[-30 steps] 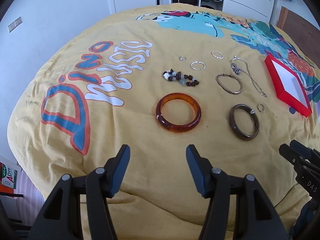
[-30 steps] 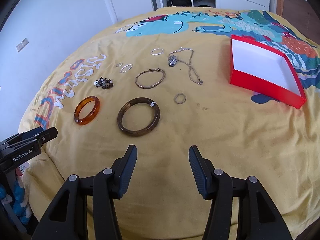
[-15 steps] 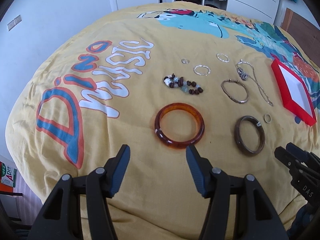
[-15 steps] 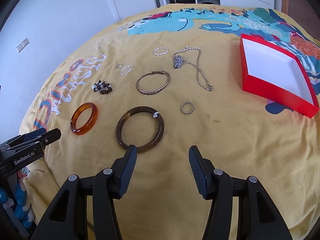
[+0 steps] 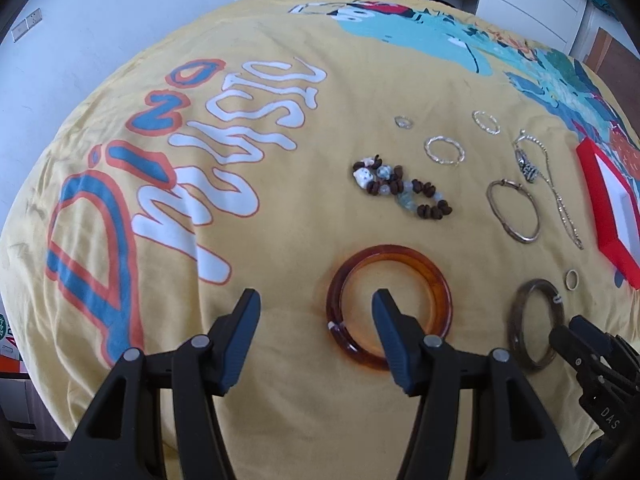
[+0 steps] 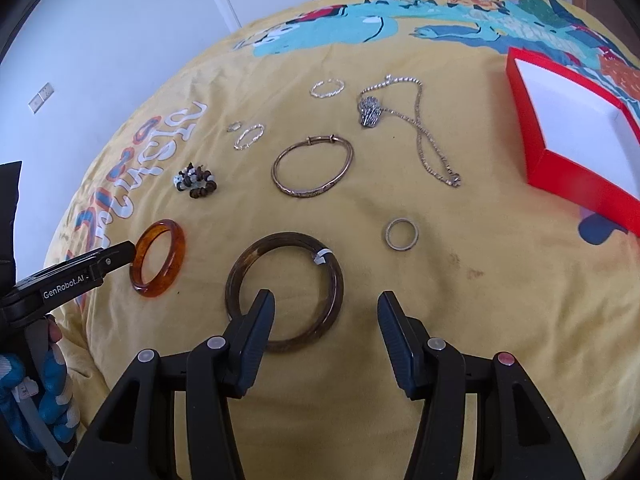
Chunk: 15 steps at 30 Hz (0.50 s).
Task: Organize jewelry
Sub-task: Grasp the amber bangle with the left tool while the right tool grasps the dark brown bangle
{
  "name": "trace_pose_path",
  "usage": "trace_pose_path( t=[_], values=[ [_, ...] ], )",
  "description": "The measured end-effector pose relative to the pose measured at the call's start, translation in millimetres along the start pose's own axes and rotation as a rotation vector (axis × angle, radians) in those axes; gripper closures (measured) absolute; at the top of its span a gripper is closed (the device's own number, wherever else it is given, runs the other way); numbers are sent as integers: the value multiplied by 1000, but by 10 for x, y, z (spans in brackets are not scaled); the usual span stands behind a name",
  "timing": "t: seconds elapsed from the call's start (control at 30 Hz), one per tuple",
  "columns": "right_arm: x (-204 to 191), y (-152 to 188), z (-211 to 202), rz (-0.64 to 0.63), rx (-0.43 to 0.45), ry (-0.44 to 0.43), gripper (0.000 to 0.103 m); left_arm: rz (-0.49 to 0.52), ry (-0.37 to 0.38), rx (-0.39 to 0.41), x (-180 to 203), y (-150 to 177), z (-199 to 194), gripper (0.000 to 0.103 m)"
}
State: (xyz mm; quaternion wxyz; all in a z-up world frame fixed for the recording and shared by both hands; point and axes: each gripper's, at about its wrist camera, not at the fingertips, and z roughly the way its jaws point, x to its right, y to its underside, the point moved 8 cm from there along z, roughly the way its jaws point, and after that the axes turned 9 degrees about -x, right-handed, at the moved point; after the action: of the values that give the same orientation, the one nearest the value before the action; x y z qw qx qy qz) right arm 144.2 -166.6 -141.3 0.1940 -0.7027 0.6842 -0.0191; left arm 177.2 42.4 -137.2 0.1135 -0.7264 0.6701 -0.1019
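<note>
A bed covered by a yellow bedspread printed with blue, orange and white lettering and a teal cartoon figure is seen against white walls, with white wardrobe doors and an open closet at the far end. The jewelry is laid out on the bedspread. An amber bangle is seen directly ahead of the left gripper, whose jaws are held wide apart with nothing between them; one jaw tip is seen over the bangle's opening. A dark brown bangle is placed beside the amber one, and the right gripper is poised above it, jaws parted and empty, one tip seen over the ring's hollow. Farther up the bed a beaded bracelet of brown and pale beads is bunched, with a thin metal bangle to its right. A chain necklace with a pendant is stretched out near a red box with a white interior, which sits open and empty at the right. A small plain ring is found between the brown bangle and the box. Two thin silver bracelets and a tiny ring are set farthest away.
</note>
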Motion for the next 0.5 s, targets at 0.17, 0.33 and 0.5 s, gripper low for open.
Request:
trace_pose_path(
  t=[0.17, 0.33, 0.5],
  values=[
    [26, -56, 210, 2, -37, 10, 56, 3, 1, -43, 14, 14, 220, 47],
    [-17, -110, 309, -28, -36, 19, 72, -11, 20, -45, 21, -1, 295, 48],
    [-41, -138, 244, -63, -21, 20, 93, 21, 6, -27, 74, -13, 225, 91]
  ],
)
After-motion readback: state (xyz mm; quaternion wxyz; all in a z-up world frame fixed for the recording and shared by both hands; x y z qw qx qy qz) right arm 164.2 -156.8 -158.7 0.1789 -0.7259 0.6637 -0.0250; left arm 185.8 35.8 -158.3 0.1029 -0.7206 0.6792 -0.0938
